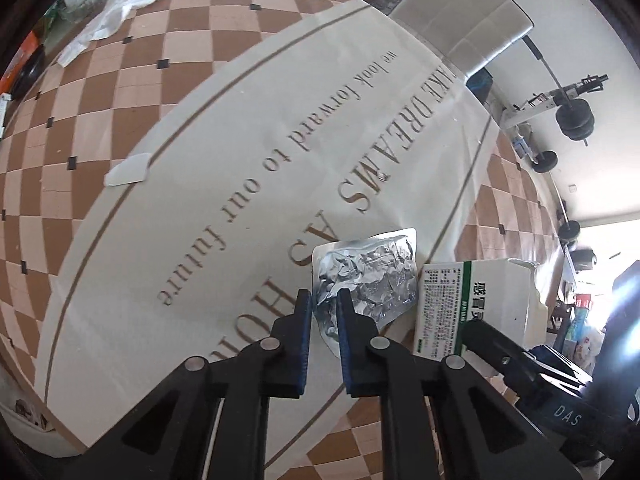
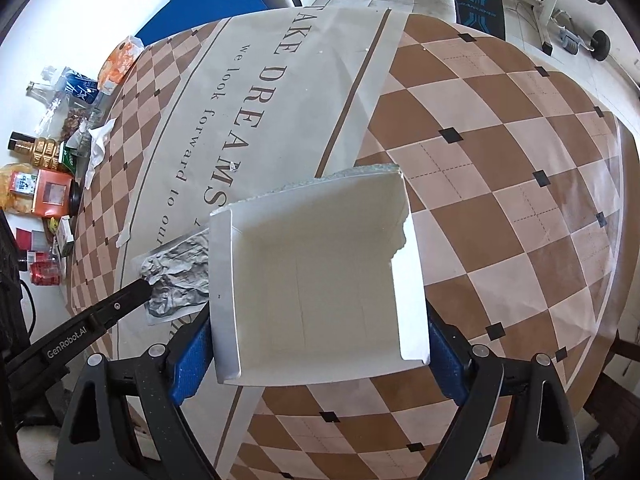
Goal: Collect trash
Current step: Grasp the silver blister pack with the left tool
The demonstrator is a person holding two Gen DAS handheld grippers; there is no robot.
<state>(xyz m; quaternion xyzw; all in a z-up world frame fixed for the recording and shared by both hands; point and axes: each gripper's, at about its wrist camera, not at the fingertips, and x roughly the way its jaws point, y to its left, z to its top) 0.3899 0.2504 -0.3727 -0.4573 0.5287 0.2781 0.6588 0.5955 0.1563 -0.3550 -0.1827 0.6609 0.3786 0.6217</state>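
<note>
My left gripper (image 1: 324, 300) is shut on a crumpled silver foil blister sheet (image 1: 368, 280), held just above the tablecloth. In the right wrist view the same foil sheet (image 2: 178, 276) sits at the left edge of a white medicine box (image 2: 320, 276), and the left gripper's finger (image 2: 132, 296) reaches in from the left. My right gripper (image 2: 316, 344) is shut on that open box, its empty inside facing the camera. The box also shows in the left wrist view (image 1: 476, 304), right of the foil, with green print.
A round table with a brown checkered cloth (image 2: 500, 160) and a cream printed band (image 1: 240, 160). A white paper scrap (image 1: 128, 170) and a crumpled tissue (image 1: 108, 20) lie on it. Bottles and snack packs (image 2: 48, 160) crowd the far left. A chair (image 1: 476, 12) and weights (image 1: 576, 116) stand beyond.
</note>
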